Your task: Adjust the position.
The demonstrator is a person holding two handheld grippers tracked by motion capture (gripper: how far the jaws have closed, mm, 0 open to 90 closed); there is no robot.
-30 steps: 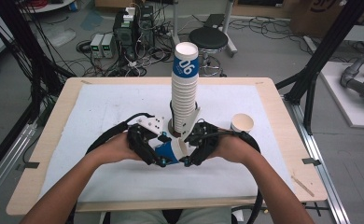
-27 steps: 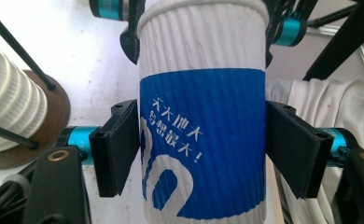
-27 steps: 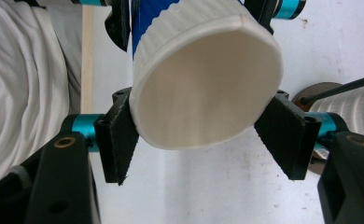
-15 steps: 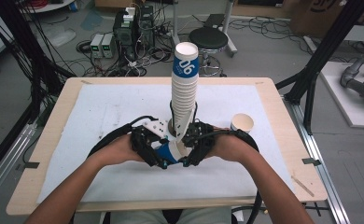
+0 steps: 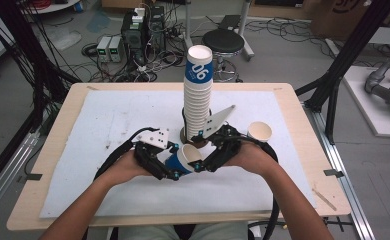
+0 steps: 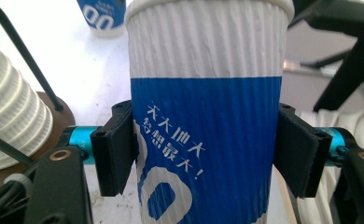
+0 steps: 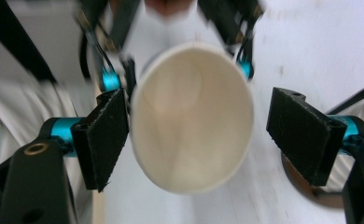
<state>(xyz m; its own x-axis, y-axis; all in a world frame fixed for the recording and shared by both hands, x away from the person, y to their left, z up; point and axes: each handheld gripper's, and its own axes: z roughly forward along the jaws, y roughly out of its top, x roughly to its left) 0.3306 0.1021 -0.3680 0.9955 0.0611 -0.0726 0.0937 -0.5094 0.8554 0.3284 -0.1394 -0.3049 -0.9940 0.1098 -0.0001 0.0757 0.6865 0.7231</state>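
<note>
Cup point(image 6: 203, 121) clamped across left gripper point(image 5: 159, 161) jaws, its mouth seemingly between right gripper point(image 5: 218, 152) jaws, just opened

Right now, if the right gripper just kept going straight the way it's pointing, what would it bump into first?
The right gripper points at the open mouth of the blue-and-white paper cup, so it would likely meet that rim first. The left gripper holds the cup beyond it. Depth is hard to judge in this blurred view.

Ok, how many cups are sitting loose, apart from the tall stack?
2: a blue-and-white cup lying sideways in the left gripper, and a cup upright on the mat right of the stack.
</note>
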